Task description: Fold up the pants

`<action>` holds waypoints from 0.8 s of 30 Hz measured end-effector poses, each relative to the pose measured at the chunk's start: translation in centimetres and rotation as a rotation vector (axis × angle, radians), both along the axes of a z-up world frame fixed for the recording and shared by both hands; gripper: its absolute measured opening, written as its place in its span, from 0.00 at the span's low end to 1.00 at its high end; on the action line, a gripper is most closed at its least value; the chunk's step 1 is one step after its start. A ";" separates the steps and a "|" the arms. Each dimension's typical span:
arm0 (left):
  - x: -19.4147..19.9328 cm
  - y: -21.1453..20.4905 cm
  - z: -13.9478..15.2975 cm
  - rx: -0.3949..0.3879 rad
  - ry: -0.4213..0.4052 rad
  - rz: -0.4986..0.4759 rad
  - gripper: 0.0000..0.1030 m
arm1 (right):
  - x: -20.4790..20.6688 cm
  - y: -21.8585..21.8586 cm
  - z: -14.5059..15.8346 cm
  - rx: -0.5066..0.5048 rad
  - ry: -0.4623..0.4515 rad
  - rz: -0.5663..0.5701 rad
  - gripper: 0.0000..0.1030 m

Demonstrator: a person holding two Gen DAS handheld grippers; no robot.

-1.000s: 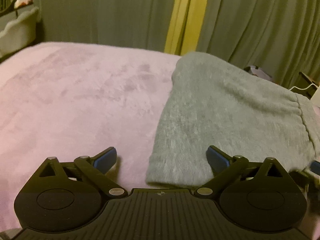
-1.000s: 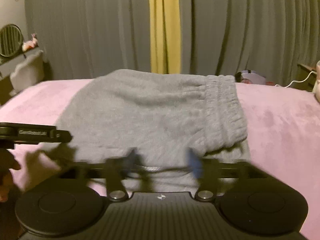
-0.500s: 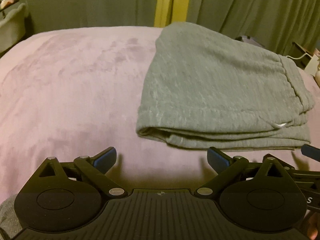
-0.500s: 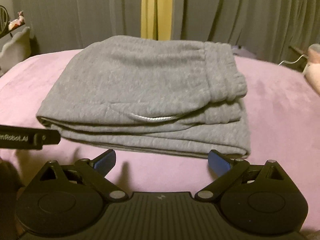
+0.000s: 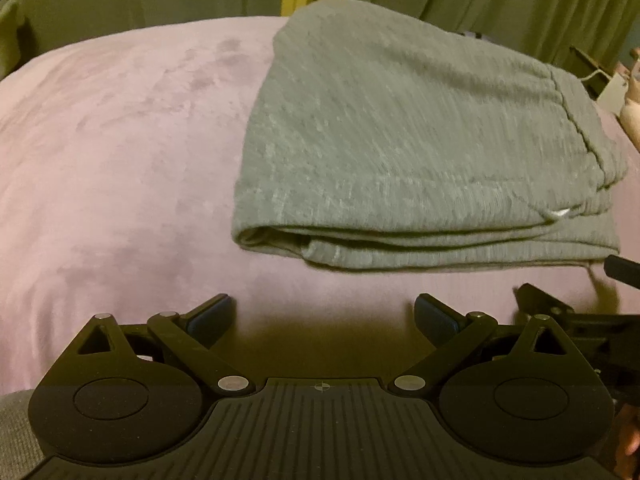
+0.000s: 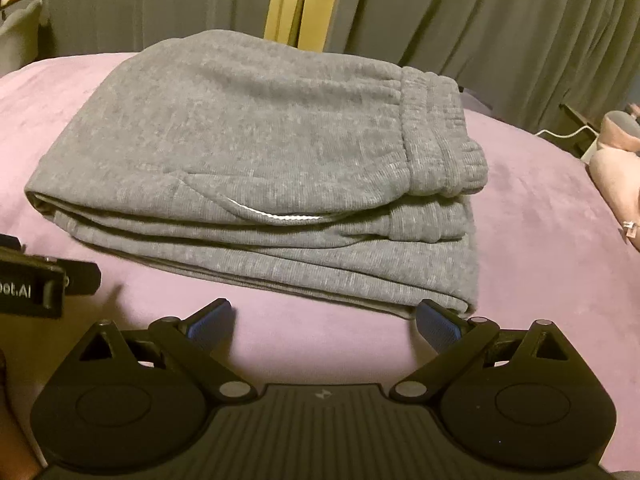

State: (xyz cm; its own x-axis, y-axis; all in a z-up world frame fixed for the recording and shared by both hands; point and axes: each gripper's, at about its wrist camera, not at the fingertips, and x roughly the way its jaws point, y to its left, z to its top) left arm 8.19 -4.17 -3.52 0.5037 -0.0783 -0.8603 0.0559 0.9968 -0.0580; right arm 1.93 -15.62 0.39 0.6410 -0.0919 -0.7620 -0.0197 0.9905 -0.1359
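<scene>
The folding looks finished, or nearly so: the pants [image 6: 256, 168] lie on the pink bedspread [image 6: 540, 208] as a compact stack of several layers, and neither tool is holding any cloth. The left gripper [image 5: 323, 314] hangs over bare bedspread just short of the stack's near left corner, its jaws spread wide and empty. The right gripper [image 6: 323, 318] sits in front of the stack's near edge, jaws likewise spread wide with nothing between them; its right blue pad [image 6: 438, 326] appears just beside, perhaps touching, the bottom layer's corner, though I cannot tell for certain. If anything remains, my judgement is that it is only a tidy-up: the lower layers stick out past the upper ones along the near edge, so squaring them would call for a light push or a shallow pinch at the edge, not a fresh fold. The pants are thick grey knit, soft and fleecy, with rounded fold edges, a ribbed gathered waistband [image 6: 436, 132] on the right side, and a pale drawstring [image 6: 276, 214] peeping from between layers. The bedspread is plush and smooth, with faint darker brush marks. Grey pleated curtains [image 6: 480, 20] hang behind, with a yellow strip [image 6: 296, 0] between them.
</scene>
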 end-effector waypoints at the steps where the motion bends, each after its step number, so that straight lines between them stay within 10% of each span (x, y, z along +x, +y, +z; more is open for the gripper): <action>1: 0.0 -0.1 -0.1 0.002 0.002 -0.002 0.98 | 0.1 -0.1 0.0 0.003 0.005 -0.005 0.96; 24: 0.1 -0.7 -0.8 0.040 0.017 -0.029 0.98 | 0.8 -1.7 -0.6 0.060 0.016 -0.086 0.96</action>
